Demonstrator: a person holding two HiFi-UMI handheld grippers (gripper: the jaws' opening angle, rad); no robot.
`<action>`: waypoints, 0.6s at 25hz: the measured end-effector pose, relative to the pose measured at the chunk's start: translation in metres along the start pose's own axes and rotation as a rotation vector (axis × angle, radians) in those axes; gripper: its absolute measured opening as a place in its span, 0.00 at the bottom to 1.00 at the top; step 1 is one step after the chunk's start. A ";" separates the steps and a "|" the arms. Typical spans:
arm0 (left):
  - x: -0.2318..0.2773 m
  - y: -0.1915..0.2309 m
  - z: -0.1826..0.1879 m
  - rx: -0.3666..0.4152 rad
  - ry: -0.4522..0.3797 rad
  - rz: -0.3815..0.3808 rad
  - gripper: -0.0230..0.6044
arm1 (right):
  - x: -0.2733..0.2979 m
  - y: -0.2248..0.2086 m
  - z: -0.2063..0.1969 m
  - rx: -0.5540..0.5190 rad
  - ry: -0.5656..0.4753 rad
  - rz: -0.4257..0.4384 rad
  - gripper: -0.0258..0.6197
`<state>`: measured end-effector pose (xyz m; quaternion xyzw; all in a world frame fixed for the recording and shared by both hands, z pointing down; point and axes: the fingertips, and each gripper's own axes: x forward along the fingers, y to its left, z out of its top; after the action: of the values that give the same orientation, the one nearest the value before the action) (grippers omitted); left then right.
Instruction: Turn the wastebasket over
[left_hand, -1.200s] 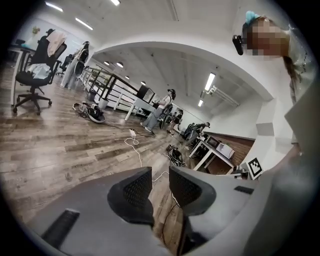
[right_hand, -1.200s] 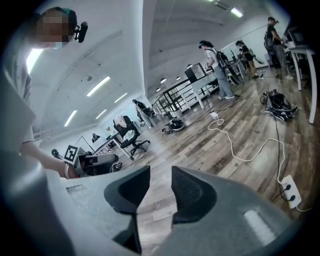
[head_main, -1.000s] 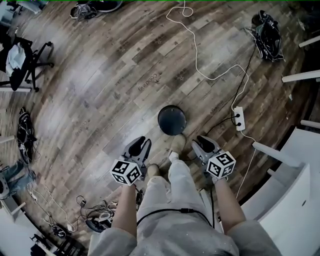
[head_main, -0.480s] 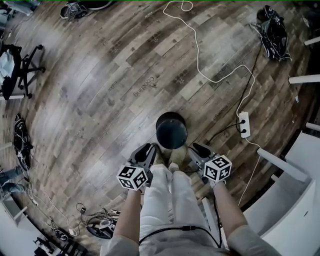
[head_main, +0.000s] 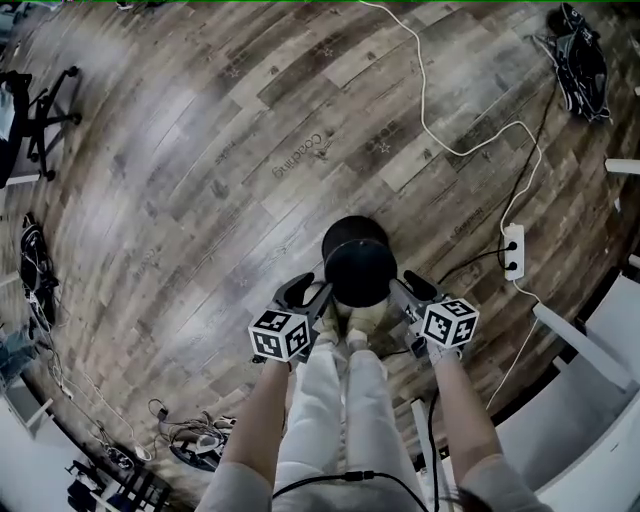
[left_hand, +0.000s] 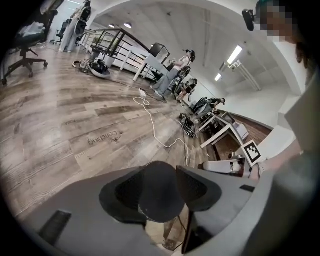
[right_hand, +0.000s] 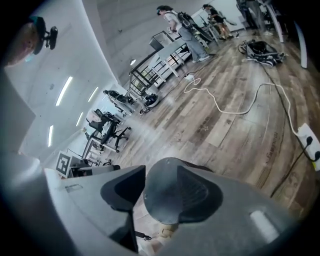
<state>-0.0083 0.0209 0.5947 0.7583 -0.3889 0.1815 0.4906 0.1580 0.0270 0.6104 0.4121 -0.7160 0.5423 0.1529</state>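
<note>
Wood planks make up the floor (head_main: 200, 180) of a big room. A white cord (head_main: 430, 110) runs across it to a plug strip (head_main: 513, 252), and a black chair (head_main: 45, 95) stands far off at the left. A second ago the black round wastebasket (head_main: 358, 265) stood out ahead of both claws. Now the left claw (head_main: 300, 292) and the right claw (head_main: 408, 290) have come down low, one on each side of it. The wastebasket stands on the floor just in front of the person's shoes (head_main: 350, 325). Both claws have just been opening. Their jaws are wide apart and the wastebasket shows in each gap, but neither claw squeezes it. I cannot tell if they touch its sides.
</note>
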 end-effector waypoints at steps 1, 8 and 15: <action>0.008 0.009 -0.003 -0.012 0.005 0.011 0.35 | 0.008 -0.009 0.000 0.009 0.003 -0.005 0.33; 0.057 0.052 -0.032 -0.108 0.071 0.028 0.44 | 0.055 -0.058 -0.016 0.042 0.069 -0.012 0.38; 0.090 0.063 -0.061 -0.121 0.170 -0.006 0.44 | 0.083 -0.076 -0.037 0.095 0.118 0.011 0.39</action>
<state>0.0068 0.0246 0.7189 0.7104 -0.3538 0.2199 0.5673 0.1564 0.0197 0.7283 0.3824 -0.6814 0.5999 0.1721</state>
